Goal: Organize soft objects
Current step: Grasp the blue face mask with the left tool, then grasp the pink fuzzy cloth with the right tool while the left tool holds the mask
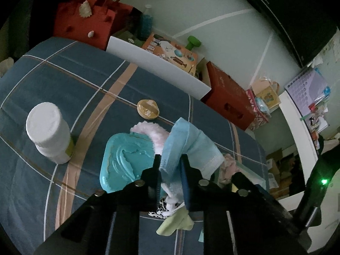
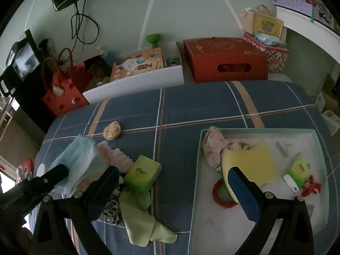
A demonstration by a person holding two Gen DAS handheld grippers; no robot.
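Black left gripper [image 1: 170, 161], jaws closed on a light-blue pleated face mask [image 1: 182, 142], holds it raised above the soft-item pile on the plaid blue bedspread [image 1: 63, 80], beside the shallow pale-green tray [image 2: 198, 170]. Step in hand: transfer; next, carry the mask over this tray and release. Right gripper [image 2: 174, 182] hovers near the tray's rim, jaws wide apart, empty.
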